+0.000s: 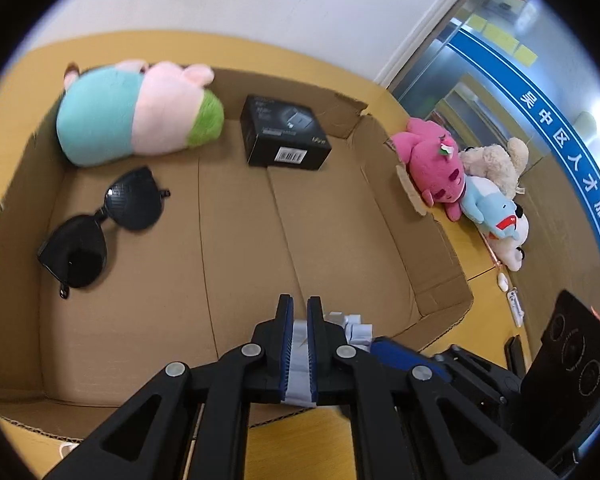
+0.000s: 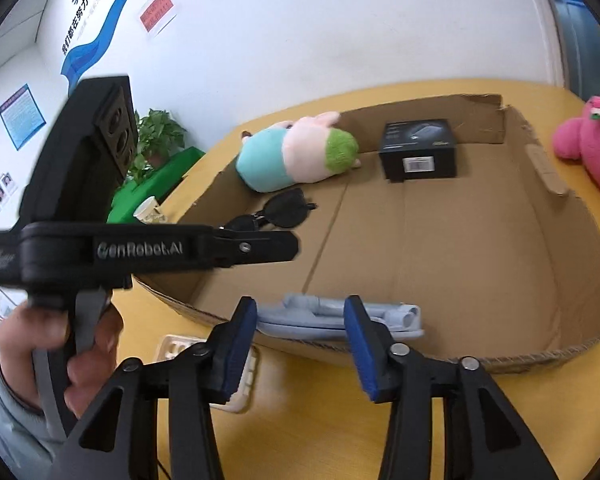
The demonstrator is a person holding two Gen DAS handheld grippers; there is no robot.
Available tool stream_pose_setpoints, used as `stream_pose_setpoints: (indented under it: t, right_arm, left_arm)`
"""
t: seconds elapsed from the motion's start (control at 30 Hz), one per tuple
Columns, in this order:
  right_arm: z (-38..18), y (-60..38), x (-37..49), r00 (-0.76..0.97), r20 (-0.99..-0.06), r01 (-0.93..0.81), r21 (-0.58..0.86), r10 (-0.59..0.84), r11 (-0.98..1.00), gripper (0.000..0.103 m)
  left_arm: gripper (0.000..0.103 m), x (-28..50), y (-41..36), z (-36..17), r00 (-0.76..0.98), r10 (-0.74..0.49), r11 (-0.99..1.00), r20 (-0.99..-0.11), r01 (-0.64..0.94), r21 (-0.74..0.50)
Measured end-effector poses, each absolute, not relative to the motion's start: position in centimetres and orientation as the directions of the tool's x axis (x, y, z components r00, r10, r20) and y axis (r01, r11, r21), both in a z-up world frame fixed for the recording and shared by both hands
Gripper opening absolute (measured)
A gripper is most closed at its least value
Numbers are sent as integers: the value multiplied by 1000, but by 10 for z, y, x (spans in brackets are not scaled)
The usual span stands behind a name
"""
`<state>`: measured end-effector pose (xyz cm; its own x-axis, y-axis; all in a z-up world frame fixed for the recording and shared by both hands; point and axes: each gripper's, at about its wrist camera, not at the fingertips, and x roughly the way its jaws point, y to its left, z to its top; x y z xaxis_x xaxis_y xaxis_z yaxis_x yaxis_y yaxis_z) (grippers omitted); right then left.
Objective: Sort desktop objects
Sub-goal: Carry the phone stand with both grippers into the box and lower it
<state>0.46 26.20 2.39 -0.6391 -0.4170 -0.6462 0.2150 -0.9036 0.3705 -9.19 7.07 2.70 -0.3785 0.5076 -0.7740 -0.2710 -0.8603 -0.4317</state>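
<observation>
Over the cardboard box (image 1: 440,264), the left hand-held gripper (image 1: 299,308) clamps a pale grey-blue folded holder (image 2: 340,316).

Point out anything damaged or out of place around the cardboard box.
The cardboard box has a ragged, torn far-right corner flap. Inside, the plush pig lies on its side, by the sunglasses.
</observation>
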Motion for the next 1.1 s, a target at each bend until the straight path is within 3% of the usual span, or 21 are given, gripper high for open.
stream_pose_setpoints:
  t: [0.1, 0.23, 0.33, 0.4, 0.53, 0.8, 0.87, 0.9, 1.0, 1.1]
  right_arm:
    - [30, 273, 4, -644, -650, 205, 363, -404, -909, 52]
    - [50, 298, -8, -642, -658, 214, 339, -393, -916, 79]
    - [60, 315, -20, -605, -700, 233, 300, -379, -925, 87]
    - [57, 322, -31, -558, -732, 238, 309, -390, -921, 92]
    - [42, 323, -65, -406, -796, 268, 366, -449, -891, 94]
    - [-15, 274, -113, -103, -913, 352, 337, -394, -873, 94]
    - [-28, 261, -114, -61, -935, 382, 301, -348, -874, 94]
    - [-33, 255, -115, -35, -934, 389, 315, -355, -866, 95]
    - [-32, 251, -115, -43, -935, 396, 308, -353, -865, 94]
    - [-35, 254, -113, -20, -917, 383, 361, -398, -850, 90]
  left_arm:
    - [6, -97, 67, 26, -368, 508, -860, -779, -268, -435]
    - [17, -108, 64, 24, -323, 496, -863, -806, -283, -418]
    - [28, -113, 61, 20, -287, 487, -865, -825, -293, -408]
    - [29, -116, 57, 15, -257, 486, -864, -835, -285, -415]
    - [29, -123, 59, 1, -184, 427, -885, -885, -287, -367]
    - [30, -137, 62, -33, 24, 344, -906, -939, -253, -339]
    - [44, -139, 64, -33, 29, 341, -906, -940, -256, -337]
    - [56, -140, 64, -35, 38, 339, -907, -940, -251, -337]
    - [65, -139, 70, -47, 89, 329, -901, -940, -267, -341]
    - [64, -137, 72, -41, 78, 325, -898, -943, -287, -333]
